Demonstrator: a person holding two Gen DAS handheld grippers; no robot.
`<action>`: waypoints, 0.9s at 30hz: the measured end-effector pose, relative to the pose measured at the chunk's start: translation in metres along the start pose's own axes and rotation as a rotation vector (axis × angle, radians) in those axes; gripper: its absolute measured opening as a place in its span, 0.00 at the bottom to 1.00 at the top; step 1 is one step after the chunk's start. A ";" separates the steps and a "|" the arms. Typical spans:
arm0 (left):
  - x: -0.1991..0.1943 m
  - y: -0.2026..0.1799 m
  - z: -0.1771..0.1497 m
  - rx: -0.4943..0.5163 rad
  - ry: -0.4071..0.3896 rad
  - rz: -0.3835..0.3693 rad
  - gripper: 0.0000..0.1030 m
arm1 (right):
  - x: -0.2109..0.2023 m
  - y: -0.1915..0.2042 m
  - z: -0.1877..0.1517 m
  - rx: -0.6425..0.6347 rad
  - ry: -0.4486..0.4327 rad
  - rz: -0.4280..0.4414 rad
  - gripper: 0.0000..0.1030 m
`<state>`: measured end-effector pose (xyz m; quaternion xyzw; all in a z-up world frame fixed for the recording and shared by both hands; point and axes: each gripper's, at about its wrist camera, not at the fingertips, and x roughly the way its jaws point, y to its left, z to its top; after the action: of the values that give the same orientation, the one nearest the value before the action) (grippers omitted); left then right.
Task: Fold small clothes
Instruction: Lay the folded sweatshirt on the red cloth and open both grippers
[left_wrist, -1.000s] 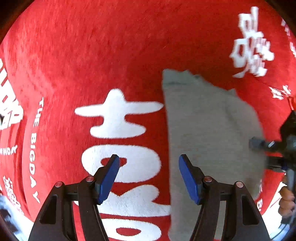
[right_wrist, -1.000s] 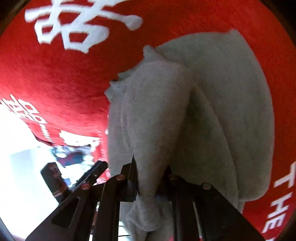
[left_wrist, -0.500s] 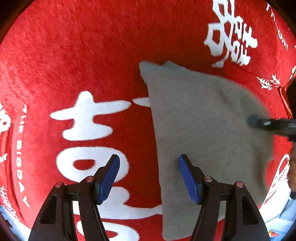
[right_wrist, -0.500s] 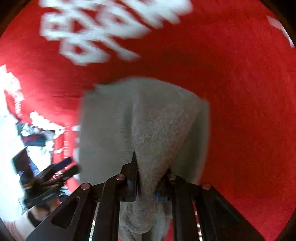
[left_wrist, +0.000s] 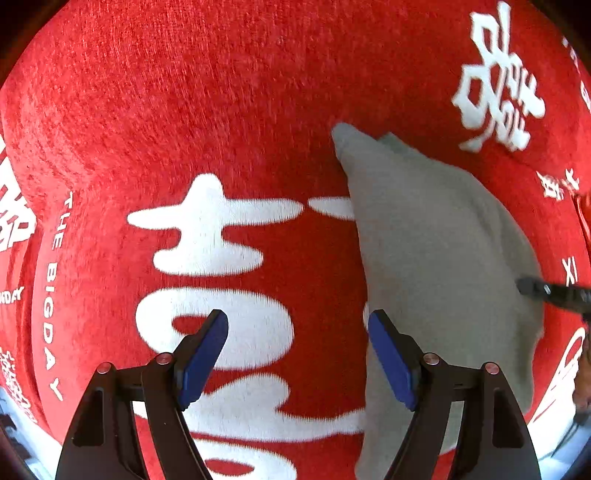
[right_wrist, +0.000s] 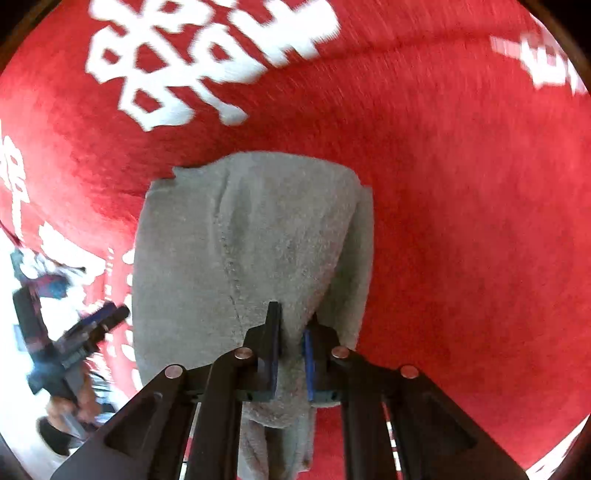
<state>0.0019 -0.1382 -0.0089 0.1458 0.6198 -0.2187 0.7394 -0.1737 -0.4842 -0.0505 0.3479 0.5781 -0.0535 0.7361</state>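
A grey cloth (left_wrist: 439, 266) lies on a surface covered by a red cover (left_wrist: 221, 110) printed with large white characters and small lettering. In the left wrist view the cloth spreads flat over the right part of the cover, one corner pointing up toward the middle.

The left hand-held gripper (left_wrist: 297, 356) hangs over the cover with its blue pads well apart and its jaws opening; nothing is between them. Its right pad sits over the cloth's left edge, but whether it touches the cloth cannot be told.

The right hand-held gripper (right_wrist: 291, 354) is clamped tight on a bunched fold of the cloth (right_wrist: 258, 240), which rises from the cover into its pads and hangs out behind them. In the left wrist view its dark tip (left_wrist: 546, 291) shows at the cloth's right edge.
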 end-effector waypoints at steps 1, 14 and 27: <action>0.002 -0.003 0.002 0.007 -0.007 -0.009 0.77 | 0.002 0.008 0.000 -0.027 -0.008 -0.037 0.09; -0.009 -0.004 -0.033 0.125 0.000 -0.024 0.77 | -0.031 0.021 -0.059 0.103 -0.020 -0.043 0.20; 0.001 -0.009 -0.083 0.167 0.081 -0.054 0.77 | 0.009 0.033 -0.128 0.208 0.036 -0.179 0.21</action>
<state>-0.0731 -0.1063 -0.0250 0.1989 0.6325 -0.2833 0.6929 -0.2589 -0.3832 -0.0546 0.3704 0.6114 -0.1723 0.6777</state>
